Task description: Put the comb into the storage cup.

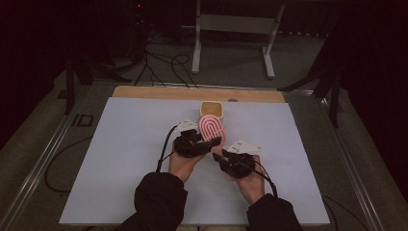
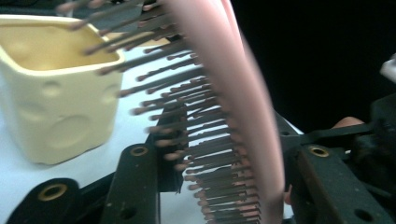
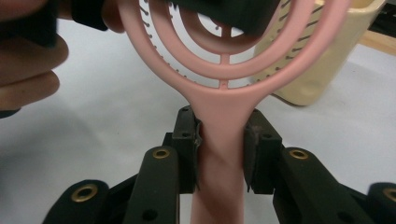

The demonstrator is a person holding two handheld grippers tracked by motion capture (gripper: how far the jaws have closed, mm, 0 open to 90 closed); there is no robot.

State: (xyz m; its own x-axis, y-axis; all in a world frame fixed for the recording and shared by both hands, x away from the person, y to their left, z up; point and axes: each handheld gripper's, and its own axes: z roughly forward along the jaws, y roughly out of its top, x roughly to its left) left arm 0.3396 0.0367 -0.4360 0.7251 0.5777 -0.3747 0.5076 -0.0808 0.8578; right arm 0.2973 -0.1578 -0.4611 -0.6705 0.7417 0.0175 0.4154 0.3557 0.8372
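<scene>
Pink hairbrush: right claw gripping handle, left claw straddling head w/ jaws apparently touching; cheese-look cup awaiting, brush not yet in.

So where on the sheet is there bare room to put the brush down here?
The white sheet is bare all down its left side, from the left tongs outward, and equally on the right beyond the right tongs. The near strip by the sleeves is partly free. The middle is crowded: the pink brush, both hands and the yellow cup cluster there.

Pink vented hairbrush held upright-tilted just before a cream cup.
</scene>
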